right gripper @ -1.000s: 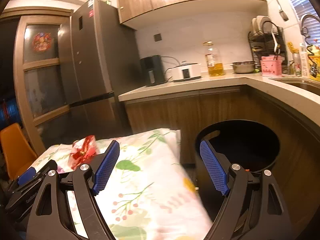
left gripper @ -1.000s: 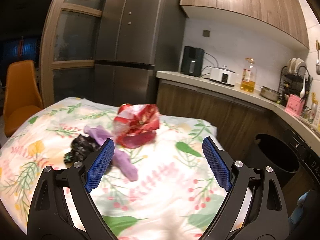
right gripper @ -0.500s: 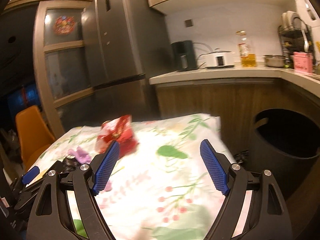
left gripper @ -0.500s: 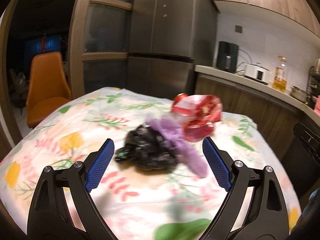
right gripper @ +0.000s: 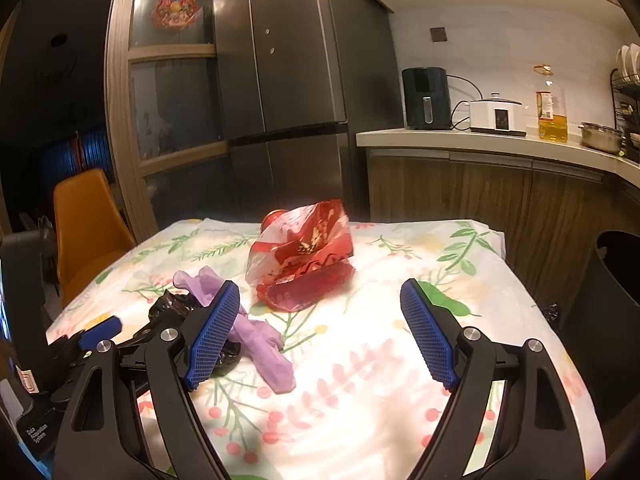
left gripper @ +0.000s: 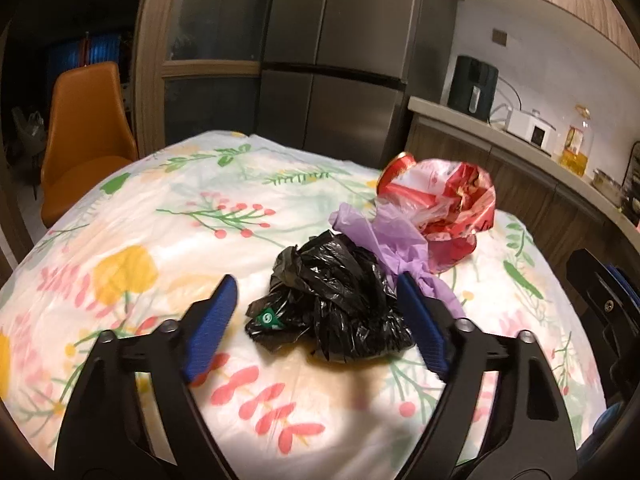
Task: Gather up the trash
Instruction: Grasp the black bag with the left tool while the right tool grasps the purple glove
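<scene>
A crumpled black plastic bag [left gripper: 332,296] lies on the floral tablecloth [left gripper: 140,248]. My left gripper [left gripper: 320,326] is open, with one finger on each side of the black bag. A purple plastic piece [left gripper: 392,240] lies just behind it, and a red and clear plastic bag [left gripper: 444,212] sits further back. In the right wrist view my right gripper [right gripper: 320,332] is open and empty above the cloth, in front of the red bag [right gripper: 304,268]. The purple piece [right gripper: 260,340] and black bag [right gripper: 172,308] lie at its left, beside the left gripper [right gripper: 100,330].
A black trash bin [right gripper: 616,312] stands on the floor right of the table. An orange chair [left gripper: 86,132] stands at the table's far left. A steel fridge [right gripper: 296,80] and a wooden counter [right gripper: 500,144] with appliances lie behind.
My left gripper swung left and came down around the black bag. My right gripper turned left from the trash bin toward the red bag on the table.
</scene>
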Demonstrator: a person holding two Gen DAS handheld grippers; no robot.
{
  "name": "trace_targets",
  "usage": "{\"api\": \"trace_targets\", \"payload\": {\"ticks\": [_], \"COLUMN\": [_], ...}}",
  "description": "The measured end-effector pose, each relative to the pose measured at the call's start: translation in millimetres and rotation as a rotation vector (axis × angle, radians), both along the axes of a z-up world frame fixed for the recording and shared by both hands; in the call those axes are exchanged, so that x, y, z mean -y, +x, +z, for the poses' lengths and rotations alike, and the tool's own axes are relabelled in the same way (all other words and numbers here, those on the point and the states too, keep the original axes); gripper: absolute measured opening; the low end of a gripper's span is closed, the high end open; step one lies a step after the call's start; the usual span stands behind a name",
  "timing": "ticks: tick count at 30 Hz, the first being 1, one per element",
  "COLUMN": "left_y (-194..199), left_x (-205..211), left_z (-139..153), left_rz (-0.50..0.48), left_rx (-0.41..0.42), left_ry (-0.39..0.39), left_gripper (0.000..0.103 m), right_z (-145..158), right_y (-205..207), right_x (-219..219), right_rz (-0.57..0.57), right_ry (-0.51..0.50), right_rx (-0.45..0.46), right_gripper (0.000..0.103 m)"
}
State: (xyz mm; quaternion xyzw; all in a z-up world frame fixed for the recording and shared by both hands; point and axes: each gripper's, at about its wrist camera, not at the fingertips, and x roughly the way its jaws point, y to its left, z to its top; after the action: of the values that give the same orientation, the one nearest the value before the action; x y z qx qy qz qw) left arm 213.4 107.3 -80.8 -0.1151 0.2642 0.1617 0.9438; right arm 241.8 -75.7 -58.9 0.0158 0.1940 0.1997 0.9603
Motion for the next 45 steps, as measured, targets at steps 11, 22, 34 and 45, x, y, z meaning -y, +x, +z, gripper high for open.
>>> {"api": "trace_targets", "payload": {"ticks": [11,22,34,45], "left_y": [10,-30,-62,-67], "left_x": [-15,-48,-63,-45], "left_z": [-17,1,23,35], "left_rz": [-0.105,-0.008,0.055,0.027], "left_rx": [-0.049,0.019,0.091,0.104], "left_ry": [-0.161,-0.136,-0.125,-0.094], "left_gripper": [0.009,0.008,0.008,0.008], "right_z": [-19,-47,-67,-40], "right_y": [17,32,46,29], "right_x": [-38,-78,-97,-72], "right_rz": [0.058,0.150,0.184,0.159], "right_ry": [-0.037,-0.119,-0.191,-0.130], "right_rx": [-0.051,-0.137,-0.229,-0.172], "right_gripper": [0.079,0.069,0.030,0.013]}}
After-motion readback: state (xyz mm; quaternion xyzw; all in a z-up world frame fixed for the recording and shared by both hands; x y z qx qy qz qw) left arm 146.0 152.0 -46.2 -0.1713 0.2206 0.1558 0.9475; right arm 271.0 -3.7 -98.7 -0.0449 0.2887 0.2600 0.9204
